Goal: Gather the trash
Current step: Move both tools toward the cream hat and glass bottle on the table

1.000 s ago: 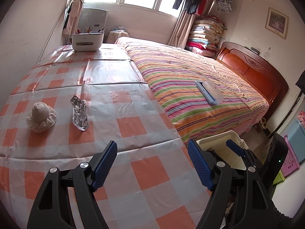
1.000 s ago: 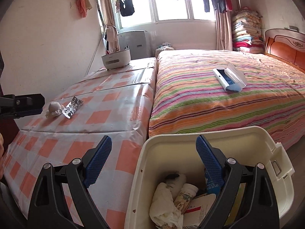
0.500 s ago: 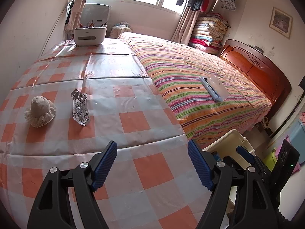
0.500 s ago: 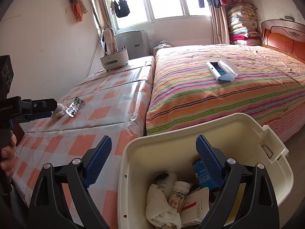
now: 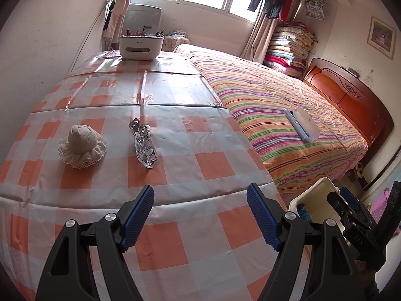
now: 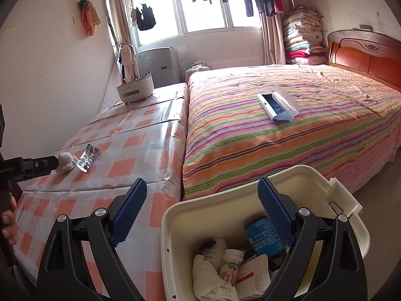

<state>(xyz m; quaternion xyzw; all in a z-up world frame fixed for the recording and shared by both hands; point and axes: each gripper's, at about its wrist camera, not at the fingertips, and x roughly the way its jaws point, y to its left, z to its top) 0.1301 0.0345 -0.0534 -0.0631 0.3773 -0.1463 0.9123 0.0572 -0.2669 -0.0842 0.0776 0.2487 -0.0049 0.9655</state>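
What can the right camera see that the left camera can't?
Only the right camera sees inside the white bin: crumpled tissue, a small bottle, a blue can and a paper box. It also shows orange cloth hanging on the wall.

Only the left camera shows the framed picture on the wall.

Both show the checked table, the little knitted hat, the shiny foil pill strip, the striped bed and the open case lying on it.

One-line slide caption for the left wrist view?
Open left gripper approaches a silver blister pack and small knitted hat on the checkered tablecloth.
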